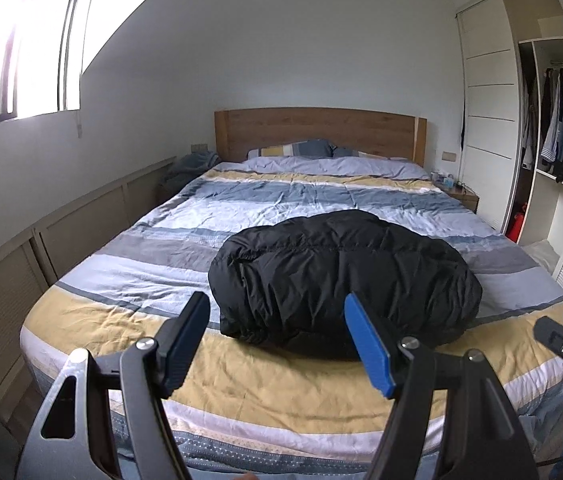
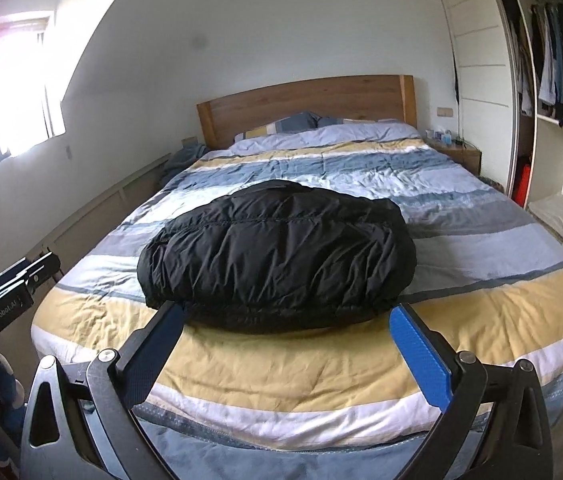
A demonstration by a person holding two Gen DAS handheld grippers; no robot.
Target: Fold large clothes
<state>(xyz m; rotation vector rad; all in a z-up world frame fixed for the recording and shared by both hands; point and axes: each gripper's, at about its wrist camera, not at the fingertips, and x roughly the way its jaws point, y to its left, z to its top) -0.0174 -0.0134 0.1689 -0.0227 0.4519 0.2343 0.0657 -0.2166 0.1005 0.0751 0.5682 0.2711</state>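
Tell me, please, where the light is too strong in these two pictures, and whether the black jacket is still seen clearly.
Left wrist view: the window is blown out white, the black jacket keeps its visible wrinkles. Right wrist view: the window glares more, washing out its frame; the jacket stays sharp; straight lines bend near the edges.

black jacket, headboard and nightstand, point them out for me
black jacket (image 2: 277, 252), right wrist view, middle of its puffy top
headboard (image 1: 317, 130), left wrist view, centre of the wood panel
nightstand (image 2: 463, 157), right wrist view, its front face
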